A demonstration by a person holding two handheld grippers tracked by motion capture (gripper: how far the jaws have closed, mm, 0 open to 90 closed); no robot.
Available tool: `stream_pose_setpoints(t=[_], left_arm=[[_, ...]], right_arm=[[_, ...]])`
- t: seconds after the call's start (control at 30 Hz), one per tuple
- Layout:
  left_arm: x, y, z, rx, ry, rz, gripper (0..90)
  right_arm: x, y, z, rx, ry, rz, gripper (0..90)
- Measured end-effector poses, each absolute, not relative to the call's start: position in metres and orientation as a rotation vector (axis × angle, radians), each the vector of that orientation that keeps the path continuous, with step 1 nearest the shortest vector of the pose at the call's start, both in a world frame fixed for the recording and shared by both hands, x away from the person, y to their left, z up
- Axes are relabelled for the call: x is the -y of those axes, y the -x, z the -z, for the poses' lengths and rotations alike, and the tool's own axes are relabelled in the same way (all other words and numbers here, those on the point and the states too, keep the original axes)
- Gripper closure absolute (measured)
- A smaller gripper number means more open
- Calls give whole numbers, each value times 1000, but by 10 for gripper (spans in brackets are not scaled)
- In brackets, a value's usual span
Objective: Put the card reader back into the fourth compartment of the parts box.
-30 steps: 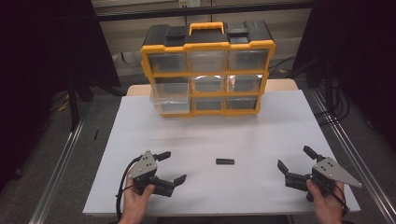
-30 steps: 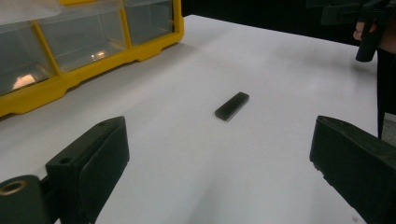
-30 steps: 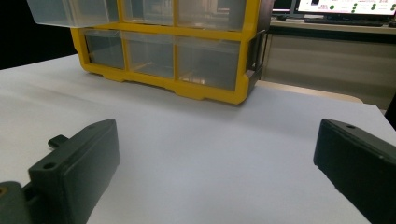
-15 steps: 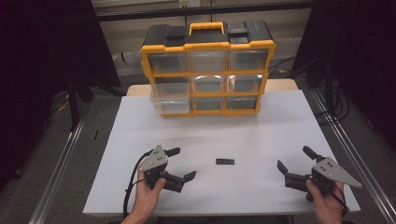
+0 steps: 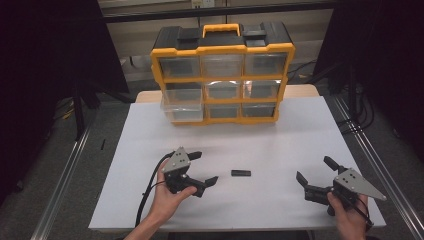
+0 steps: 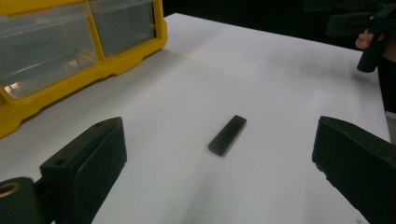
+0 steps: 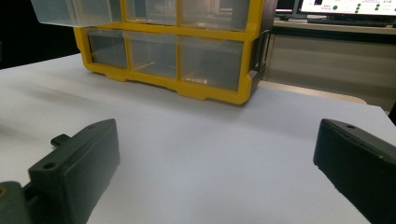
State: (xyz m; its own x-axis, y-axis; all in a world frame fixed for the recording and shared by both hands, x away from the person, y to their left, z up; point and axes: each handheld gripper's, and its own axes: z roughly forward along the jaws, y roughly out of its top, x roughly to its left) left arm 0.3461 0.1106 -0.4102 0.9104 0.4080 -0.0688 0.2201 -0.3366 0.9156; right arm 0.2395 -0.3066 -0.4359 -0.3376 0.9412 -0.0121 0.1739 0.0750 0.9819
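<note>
Left gripper [image 5: 205, 168] aimed at one black bar [image 5: 241, 173] on the table [image 5: 300, 130]; jaws spread on both grippers.

One flat black bar lies on the white table in front of the yellow drawer cabinet [image 5: 222, 75], well apart from it, long axis parallel to the cabinet front. The left gripper sits just beside the bar's left end, jaws spread wide and holding nothing; in the left gripper view the bar [image 6: 227, 135] lies between the jaws, farther ahead. The right gripper [image 5: 314, 176], one of two, rests well to the bar's right, jaws also spread, empty. The cabinet has nine clear drawers; one lower-left drawer [image 5: 182, 109] stands pulled out.
</note>
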Motion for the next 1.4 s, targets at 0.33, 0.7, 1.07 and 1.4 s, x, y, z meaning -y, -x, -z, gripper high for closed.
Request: stream_pose_setpoints(t=[0.33,0.7,1.07,1.4], left_arm=[[-87,-359,409,-418,-1994,-162,20],[-68,-383,416,-407,-2096,-95,43],[-41,-398,412,-337,-2203,-97,47],[-14,-406,424,-280,-2341,28,106]], right_arm=[[307,-239,436,-1624,-1126,-1333,4],[306,-240,436,-1626,-1127,-1329,3],[306,-239,436,-1631,-1124,-1334,2],[307,-239,436,-1632,-1123,-1332,2]])
